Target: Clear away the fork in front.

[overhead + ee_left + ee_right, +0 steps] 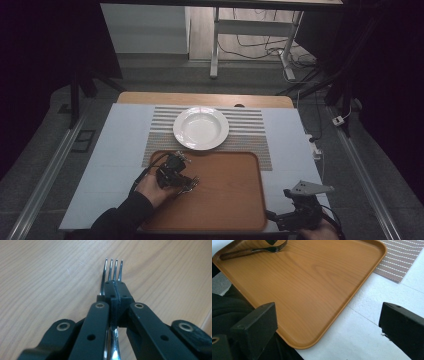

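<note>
Your right tool (pixel 300 202) sits nearest you at the tray's near right corner, jaws spread wide on nothing. Your left tool (pixel 115 293) is pinched narrow on the fork (pixel 113 267), low over the left part of the wooden tray (pixel 230 200), tines pointing straight ahead of the jaws. The white plate (pixel 201 128) lies beyond the tray's far edge on the striped mat (pixel 250 130), nearer your left hand, so I judge the fork travels forward.

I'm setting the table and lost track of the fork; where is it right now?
The fork is clamped in the left gripper, over the left part of the wooden tray, in front of the white plate.
</note>
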